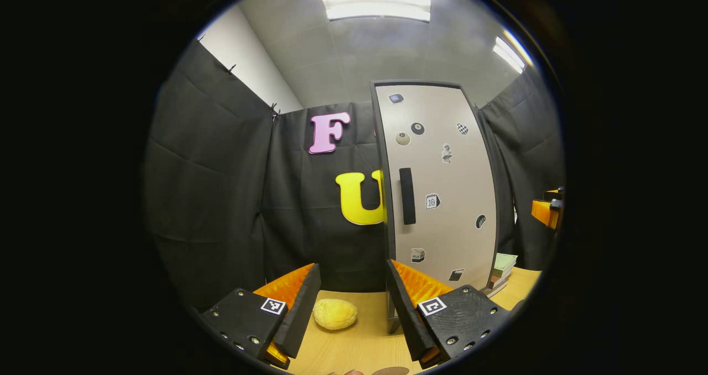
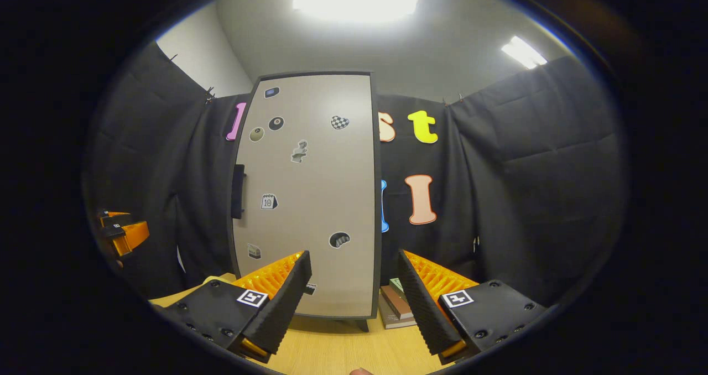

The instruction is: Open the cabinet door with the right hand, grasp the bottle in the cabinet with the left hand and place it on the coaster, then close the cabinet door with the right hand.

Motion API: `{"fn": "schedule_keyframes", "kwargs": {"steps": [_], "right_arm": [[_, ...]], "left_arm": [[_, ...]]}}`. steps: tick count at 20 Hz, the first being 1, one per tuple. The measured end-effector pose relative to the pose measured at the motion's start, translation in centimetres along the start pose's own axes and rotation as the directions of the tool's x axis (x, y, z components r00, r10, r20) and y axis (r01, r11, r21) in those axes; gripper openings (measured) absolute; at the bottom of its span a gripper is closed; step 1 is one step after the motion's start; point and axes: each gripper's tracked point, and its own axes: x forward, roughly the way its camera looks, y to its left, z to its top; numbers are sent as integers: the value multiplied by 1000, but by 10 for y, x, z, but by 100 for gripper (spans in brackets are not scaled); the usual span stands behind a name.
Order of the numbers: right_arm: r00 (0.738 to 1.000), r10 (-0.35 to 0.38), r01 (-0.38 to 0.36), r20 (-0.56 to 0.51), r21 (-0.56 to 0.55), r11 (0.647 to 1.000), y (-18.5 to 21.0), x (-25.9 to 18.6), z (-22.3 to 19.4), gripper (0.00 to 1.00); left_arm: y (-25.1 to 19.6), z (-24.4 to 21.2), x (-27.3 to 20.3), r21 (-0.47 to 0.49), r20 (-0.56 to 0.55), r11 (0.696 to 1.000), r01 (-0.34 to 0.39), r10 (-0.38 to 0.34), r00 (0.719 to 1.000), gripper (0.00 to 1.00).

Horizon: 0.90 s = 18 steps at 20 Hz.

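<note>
Item 1, tall beige cabinet with dark frame [image 2: 310, 198]: stands on the light wooden tabletop [image 2: 332, 353], dead ahead at twelve o'clock in the right gripper view, at one o'clock in the left gripper view; door shut flush, dotted with small stickers.

Item 2, black vertical bar handle [image 1: 407, 196]: on the door's left edge as the right gripper view has it, at about ten o'clock from that gripper's fingers; nothing touching it.

Item 3, right gripper [image 2: 354, 295]: fingers spread wide apart, nothing between them, well short of the door.

Item 4, left gripper [image 1: 351, 292]: fingers likewise parted and empty, hanging above the tabletop; seen from the right gripper view it sits at nine o'clock, off to the side.

Item 5, bottle: presumably behind the shut door; cannot be confirmed.

Item 6, coaster: a brown rounded edge [image 1: 390, 370] at six o'clock in the left gripper view may be it; too little shows to be certain.

Item 7, pale yellow lumpy object [image 1: 334, 313]: on the tabletop between the left gripper's fingers, farther off.

Item 8, small stack of books [image 2: 395, 306]: beside the cabinet's foot at five o'clock.

Step in hand, by judgement: the opening of the door, not yet begun; next move calls for the right gripper to travel toward ten o'clock, straddle the handle, close on it and swing the door outward.
</note>
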Motion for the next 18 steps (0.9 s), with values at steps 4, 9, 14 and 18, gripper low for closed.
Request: {"fn": "schedule_keyframes", "kwargs": {"steps": [4, 9, 14, 18], "right_arm": [[1000, 10, -10, 0, -3, 1000, 4, 1, 1, 97], [1000, 25, -25, 0, -2, 1000, 11, 4, 5, 97], [998, 58, -58, 12, -2, 998, 25, 12, 13, 97], [995, 97, -97, 15, -11, 995, 44, 22, 19, 98]], "left_arm": [[0, 1, 1, 1, 3, 1000, 1, -1, 1000, 69], [3, 2, 1, 5, 3, 1000, -9, 9, 1000, 69], [9, 5, -1, 9, 6, 999, -37, 37, 999, 69], [30, 4, 6, 19, -2, 998, -67, 67, 998, 69]]}}
